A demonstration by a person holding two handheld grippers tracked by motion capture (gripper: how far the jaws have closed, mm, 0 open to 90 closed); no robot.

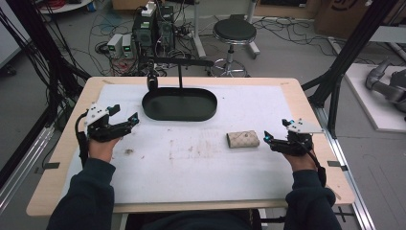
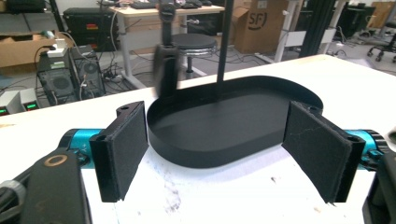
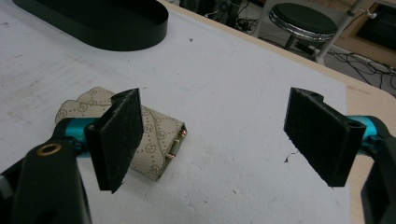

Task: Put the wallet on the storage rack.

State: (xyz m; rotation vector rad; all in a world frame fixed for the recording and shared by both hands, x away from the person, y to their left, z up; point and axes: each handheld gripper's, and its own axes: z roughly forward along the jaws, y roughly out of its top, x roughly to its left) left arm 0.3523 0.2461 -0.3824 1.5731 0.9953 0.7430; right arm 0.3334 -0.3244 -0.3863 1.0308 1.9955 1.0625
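At the upper right of the left gripper view I can read "SF" printed on a cardboard box (image 2: 258, 24) behind the table; the small beige key pouch (image 1: 242, 139) carries a repeated round monogram print that I cannot make out as letters. My left gripper (image 1: 125, 118) sits at the left of the high view with its jaws spread wide and nothing between them; no earlier look is at hand, so I only report them wide apart and empty. In its own view the two black pads frame the near rim of the black oval tray (image 2: 219, 135) without touching it. My right gripper (image 1: 266, 138) sits at the right of the high view, jaws also wide apart and gripping nothing. The key pouch lies flat on the white mat (image 1: 201, 163), right of centre in the high view, just beside the right gripper's tips; in the right gripper view the pouch (image 3: 159, 140) lies behind the left-hand pad, its brass snap end showing between the jaws, and I cannot tell whether that pad touches it. The tray (image 1: 179, 106) stands at upper centre of the high view, with a thin black post (image 1: 180, 81) rising from its floor; otherwise its floor looks bare.
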